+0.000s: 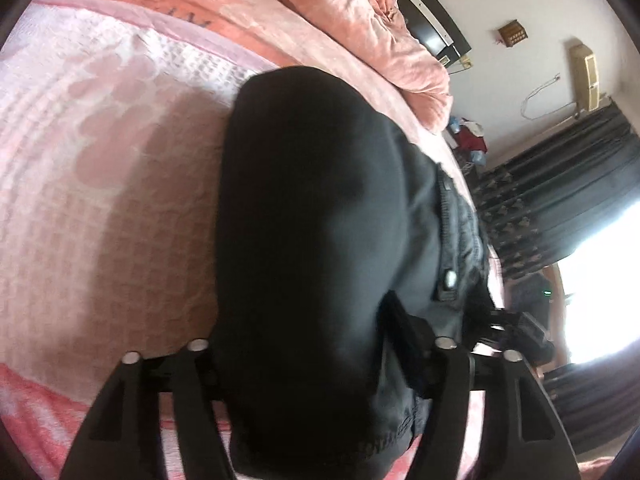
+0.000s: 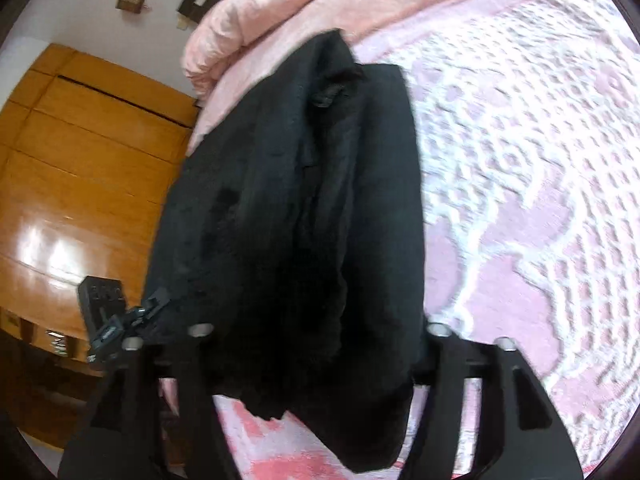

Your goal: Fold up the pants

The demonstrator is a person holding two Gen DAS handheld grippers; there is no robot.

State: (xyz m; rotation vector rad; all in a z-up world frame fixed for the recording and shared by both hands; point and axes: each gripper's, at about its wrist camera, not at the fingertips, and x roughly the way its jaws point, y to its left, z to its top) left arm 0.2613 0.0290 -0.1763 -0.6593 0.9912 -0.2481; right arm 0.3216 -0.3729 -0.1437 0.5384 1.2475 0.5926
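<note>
Black pants (image 1: pixel 312 240) lie bunched on the pink bed cover, with a silver waist button (image 1: pixel 451 279) at the right side. My left gripper (image 1: pixel 320 360) sits low over the near end of the pants; cloth fills the gap between its fingers (image 1: pixel 452 400) and hides the tips. In the right wrist view the pants (image 2: pixel 304 216) hang folded lengthwise, a belt loop (image 2: pixel 326 98) near the top. My right gripper (image 2: pixel 316 344) has the dark cloth bunched between its fingers (image 2: pixel 444 380). The other gripper (image 2: pixel 108 320) shows at the left.
A pink and white patterned bed cover (image 1: pixel 100 200) spreads under the pants, also in the right wrist view (image 2: pixel 520 200). A crumpled pink duvet (image 1: pixel 380 20) lies at the far side. A wooden wardrobe (image 2: pixel 80 160) stands left; dark curtains (image 1: pixel 560 200) and a bright window are right.
</note>
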